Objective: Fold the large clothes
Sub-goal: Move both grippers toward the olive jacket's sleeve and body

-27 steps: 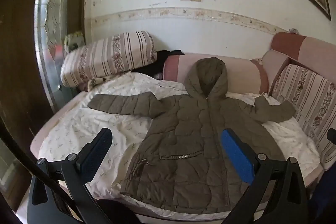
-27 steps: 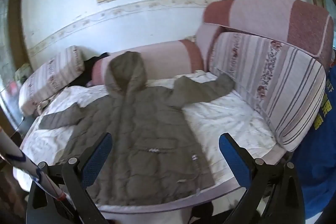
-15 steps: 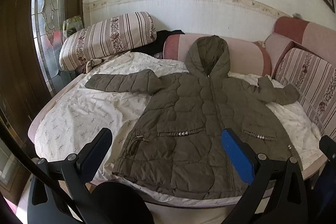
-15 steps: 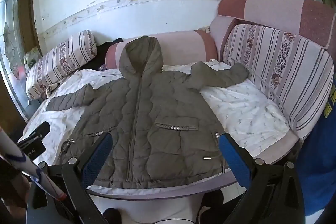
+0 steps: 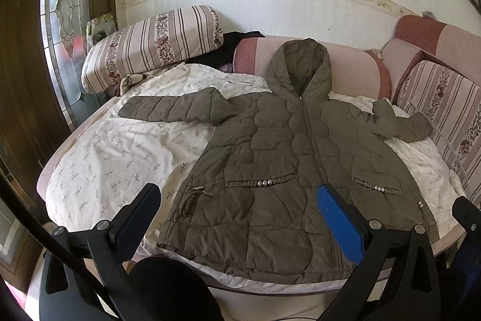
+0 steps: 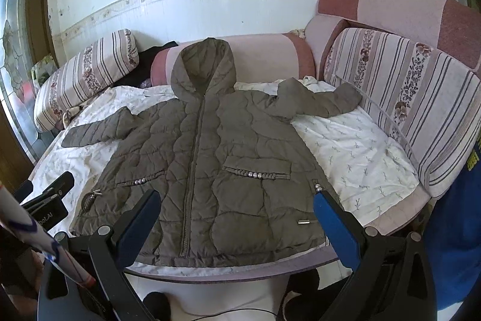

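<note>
An olive-green quilted hooded jacket point(image 5: 288, 164) lies flat and zipped on a white floral sheet point(image 5: 120, 146), sleeves spread to both sides, hood against a pink bolster. It also shows in the right wrist view point(image 6: 207, 164). My left gripper point(image 5: 237, 206) is open and empty, held above the jacket's hem near the bed's front edge. My right gripper point(image 6: 234, 209) is open and empty, also over the hem. The left gripper's body point(image 6: 48, 200) shows at the left of the right wrist view.
A striped pillow point(image 5: 150, 50) lies at the back left and a striped cushion point(image 6: 415, 110) stands along the right side. A pink bolster point(image 6: 270, 53) lines the wall. A dark garment point(image 5: 222, 56) lies behind. A glass door panel point(image 5: 63, 20) stands at the left.
Both grippers have tilted downward and moved closer to the bed, so the jacket fills more of each view. Both stay open and empty.
</note>
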`<action>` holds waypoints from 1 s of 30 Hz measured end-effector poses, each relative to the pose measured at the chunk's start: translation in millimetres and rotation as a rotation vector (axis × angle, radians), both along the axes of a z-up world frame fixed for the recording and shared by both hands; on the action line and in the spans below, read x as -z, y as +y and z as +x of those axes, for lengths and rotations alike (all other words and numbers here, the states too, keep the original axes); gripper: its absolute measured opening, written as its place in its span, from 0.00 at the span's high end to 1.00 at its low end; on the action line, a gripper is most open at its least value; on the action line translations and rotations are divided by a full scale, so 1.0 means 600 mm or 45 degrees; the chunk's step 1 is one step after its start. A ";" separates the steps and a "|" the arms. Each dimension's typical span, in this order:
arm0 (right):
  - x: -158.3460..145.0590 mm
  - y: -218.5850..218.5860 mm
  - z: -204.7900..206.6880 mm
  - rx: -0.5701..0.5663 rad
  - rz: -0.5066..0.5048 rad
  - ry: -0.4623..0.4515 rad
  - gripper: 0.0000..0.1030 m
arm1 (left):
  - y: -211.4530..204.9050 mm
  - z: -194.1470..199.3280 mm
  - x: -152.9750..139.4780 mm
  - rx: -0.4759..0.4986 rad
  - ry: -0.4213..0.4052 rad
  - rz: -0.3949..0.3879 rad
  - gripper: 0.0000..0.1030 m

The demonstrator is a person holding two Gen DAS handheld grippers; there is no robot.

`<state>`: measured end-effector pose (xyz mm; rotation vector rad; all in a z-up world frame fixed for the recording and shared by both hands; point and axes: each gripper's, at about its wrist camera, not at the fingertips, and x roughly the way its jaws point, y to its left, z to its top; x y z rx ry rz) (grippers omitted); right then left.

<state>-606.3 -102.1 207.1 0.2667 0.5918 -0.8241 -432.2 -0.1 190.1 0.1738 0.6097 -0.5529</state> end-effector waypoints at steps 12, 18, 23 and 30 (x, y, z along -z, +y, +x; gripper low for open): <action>0.007 -0.001 0.003 -0.006 0.021 0.007 0.00 | 0.002 0.001 0.006 0.015 0.001 0.010 0.00; 0.010 0.002 0.004 -0.011 0.005 -0.012 0.00 | 0.009 -0.007 0.009 0.017 -0.016 0.016 0.00; 0.004 0.009 -0.002 -0.029 0.035 -0.012 0.00 | 0.018 -0.019 0.000 0.012 -0.038 0.018 0.00; -0.009 0.013 -0.011 -0.051 0.056 -0.034 0.00 | 0.028 -0.039 -0.019 0.012 -0.069 0.026 0.00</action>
